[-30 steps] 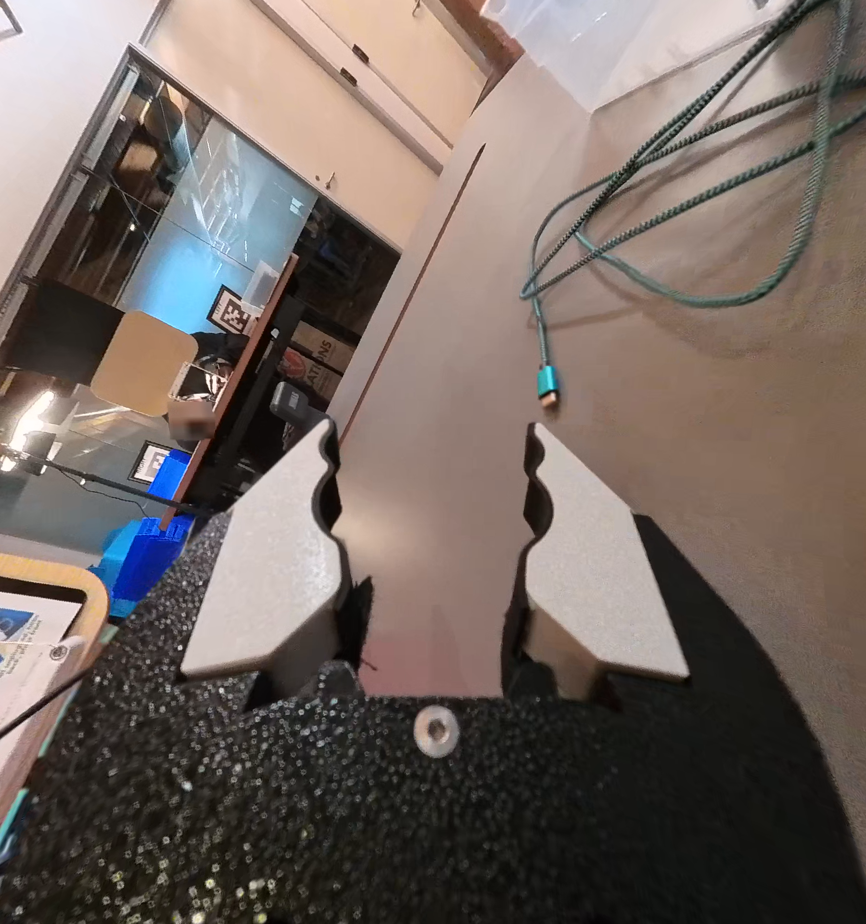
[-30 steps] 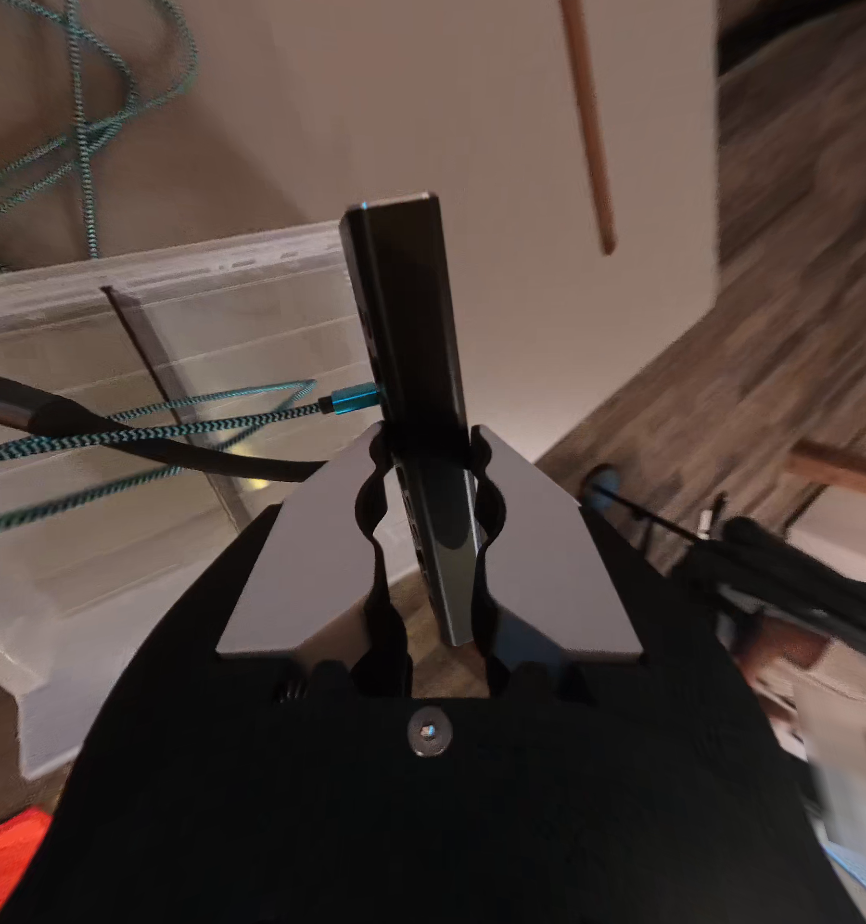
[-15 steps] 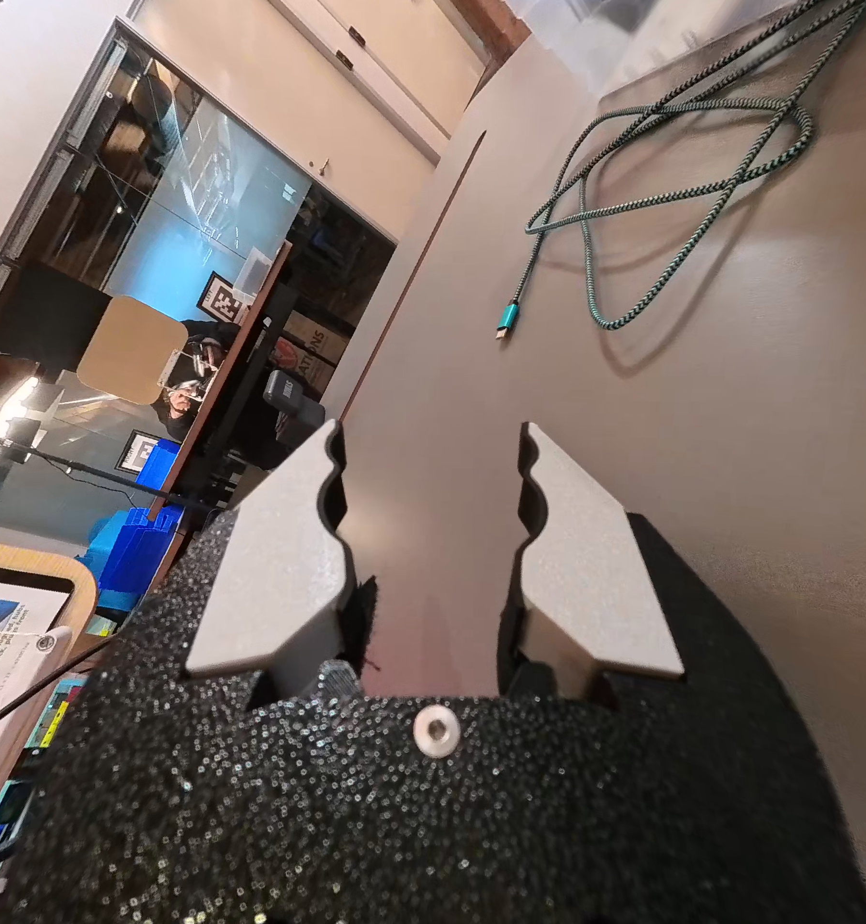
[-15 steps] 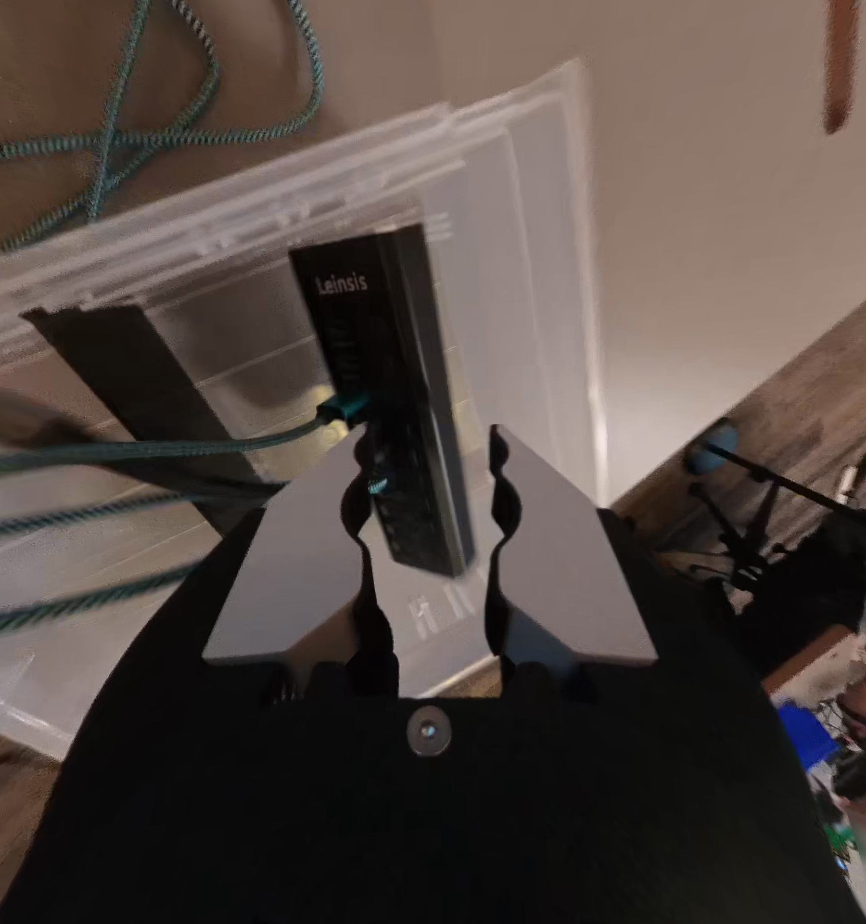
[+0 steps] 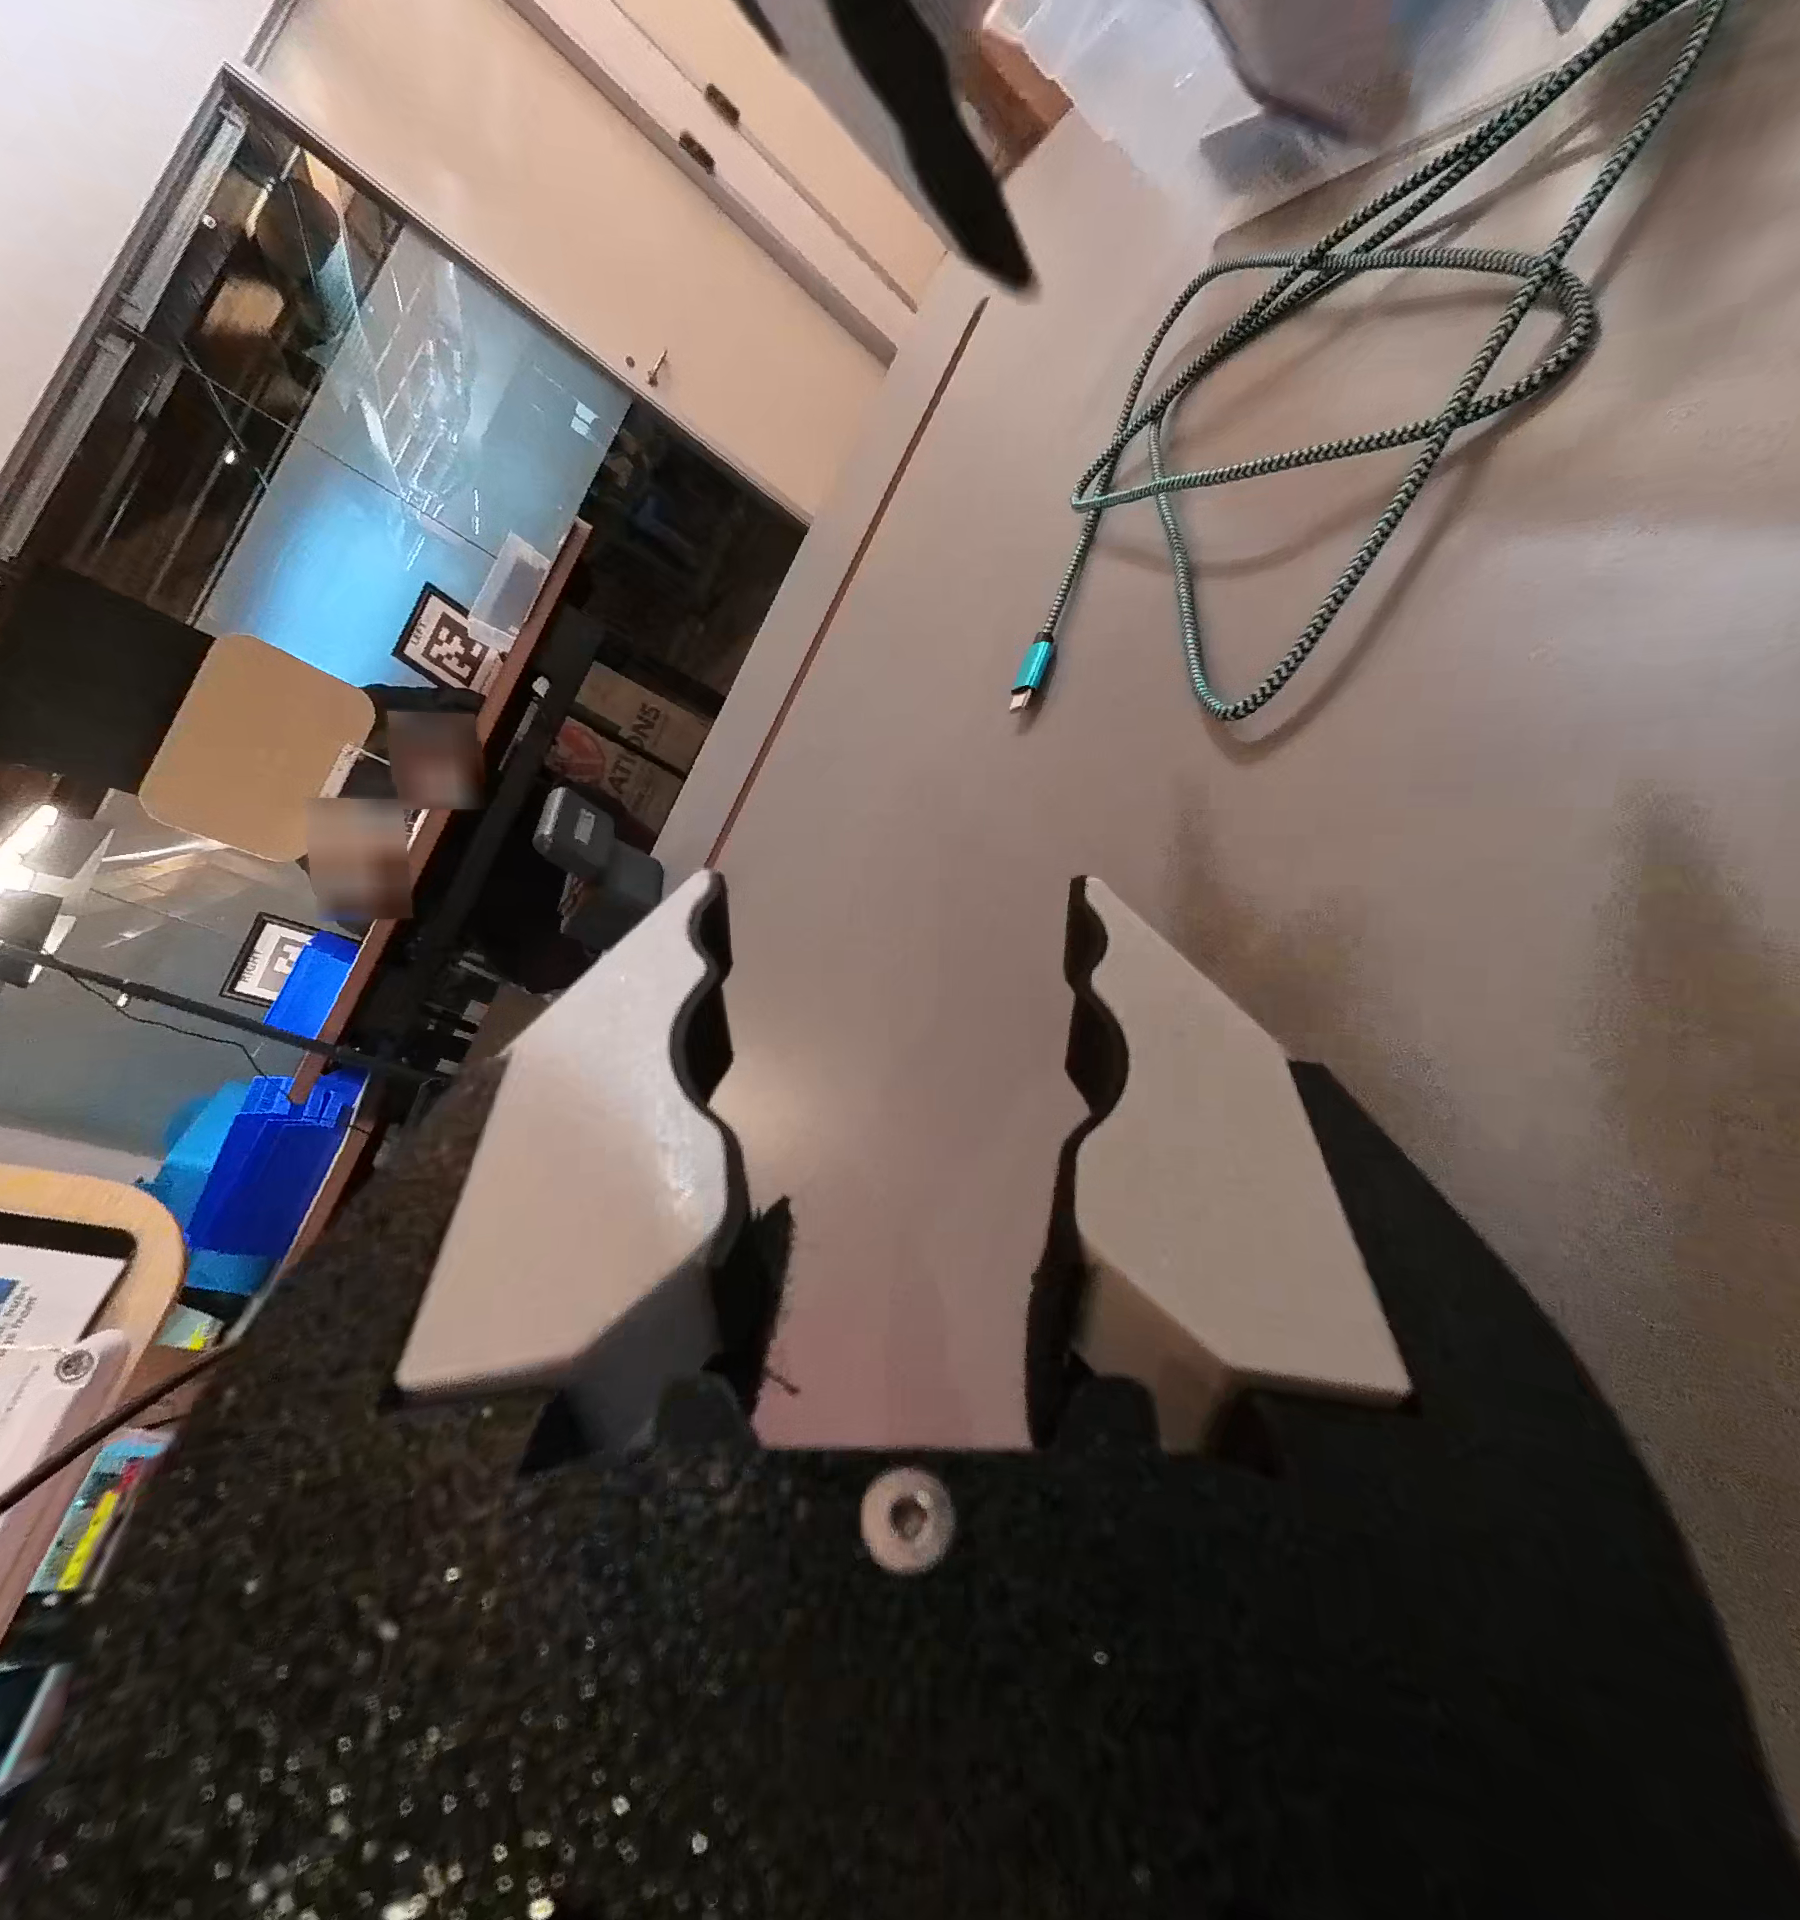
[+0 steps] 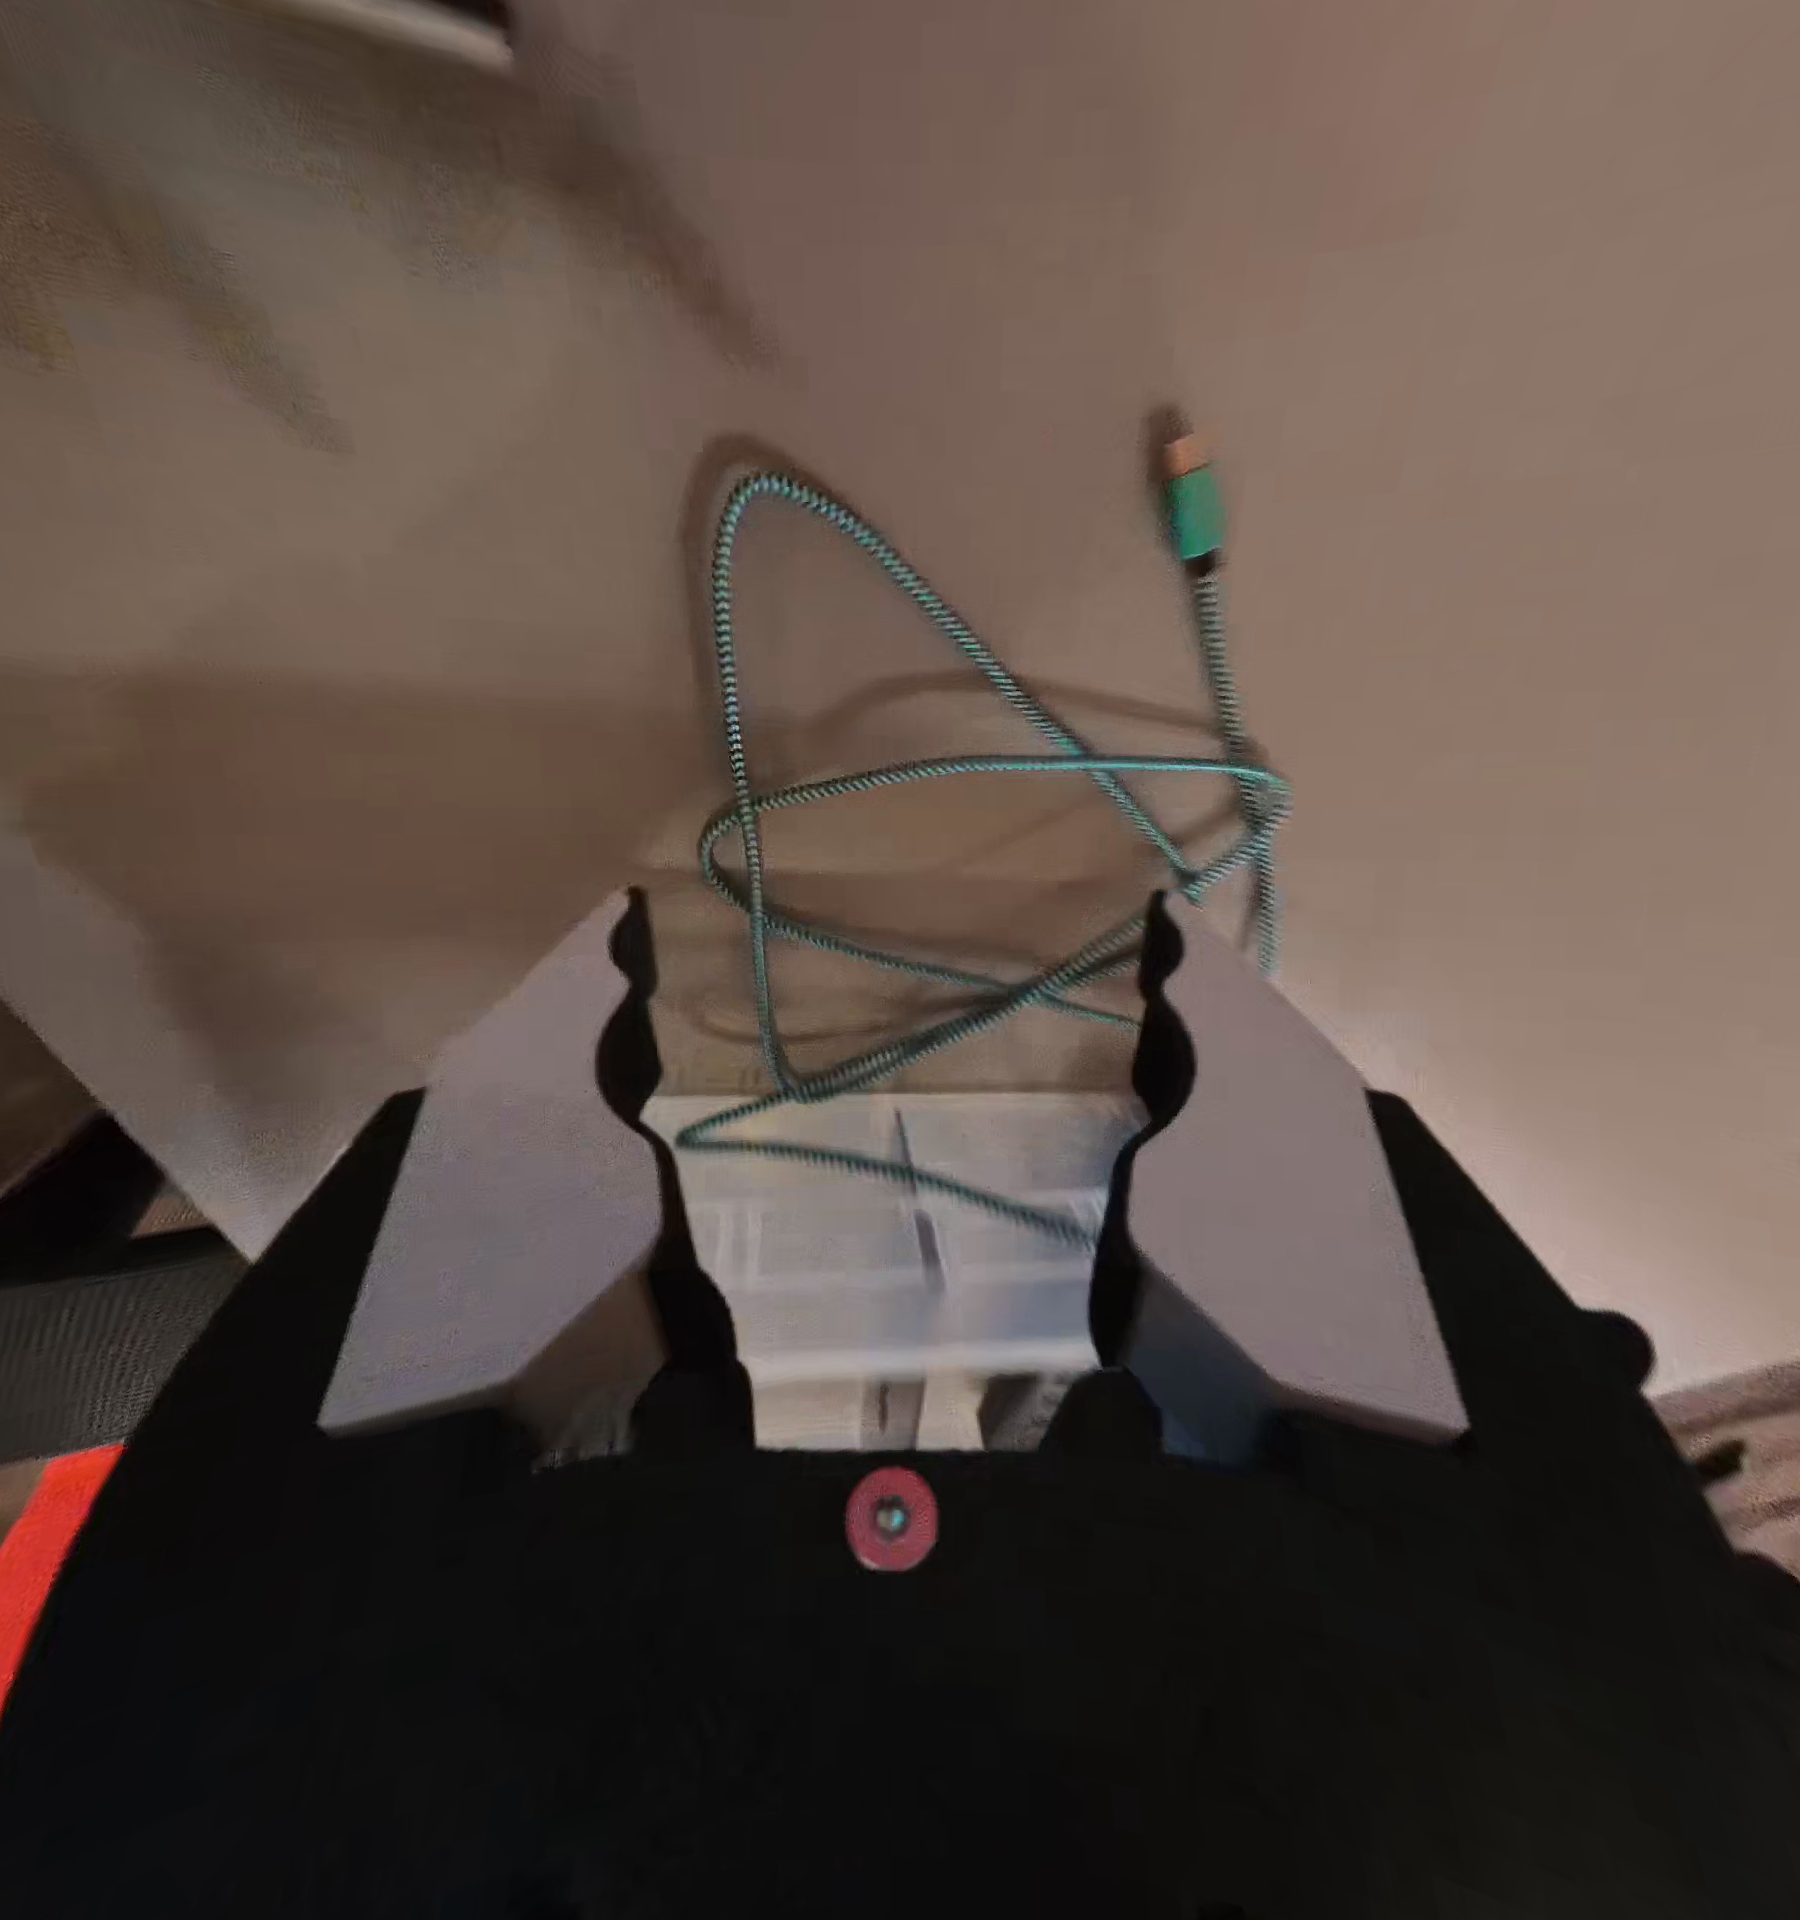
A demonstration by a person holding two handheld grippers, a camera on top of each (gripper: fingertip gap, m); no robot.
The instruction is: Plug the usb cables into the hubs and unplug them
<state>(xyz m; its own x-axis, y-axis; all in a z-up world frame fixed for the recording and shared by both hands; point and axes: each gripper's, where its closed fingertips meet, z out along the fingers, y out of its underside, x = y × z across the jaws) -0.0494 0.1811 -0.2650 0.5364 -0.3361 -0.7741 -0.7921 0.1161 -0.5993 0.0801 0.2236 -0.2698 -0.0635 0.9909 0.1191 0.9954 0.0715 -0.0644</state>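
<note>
Two grippers show, both with their jaws spread and nothing between them. The left gripper (image 5: pixel 896 997) hangs low over the tan table (image 5: pixel 1498 935), its grey fingers (image 5: pixel 605 1143) apart with only bare tabletop in the gap. Ahead of it lies the teal braided USB cable (image 5: pixel 1395 343), loosely looped on the tabletop, its teal plug (image 5: pixel 1031 670) resting flat with the metal tip free and not seated in anything; the cable's other end runs off toward the table's far edge, where a clear plastic bin (image 5: pixel 1135 62) stands, blurred. The right gripper (image 6: pixel 891 966) is also wide apart and empty, held above that bin's rim (image 6: pixel 875 1153), which shows between its fingers (image 6: pixel 522 1174). From there the cable (image 6: pixel 979 831) trails over the rim and out onto the table (image 6: pixel 1395 312), with the plug (image 6: pixel 1192 509) lying farther out, well apart from the right fingertips. No hub can be made out in either view; the right wrist view is smeared by motion. Past the table's left edge, a room with glass panels (image 5: pixel 356 436) and blue crates (image 5: pixel 252 1174) is visible.
</note>
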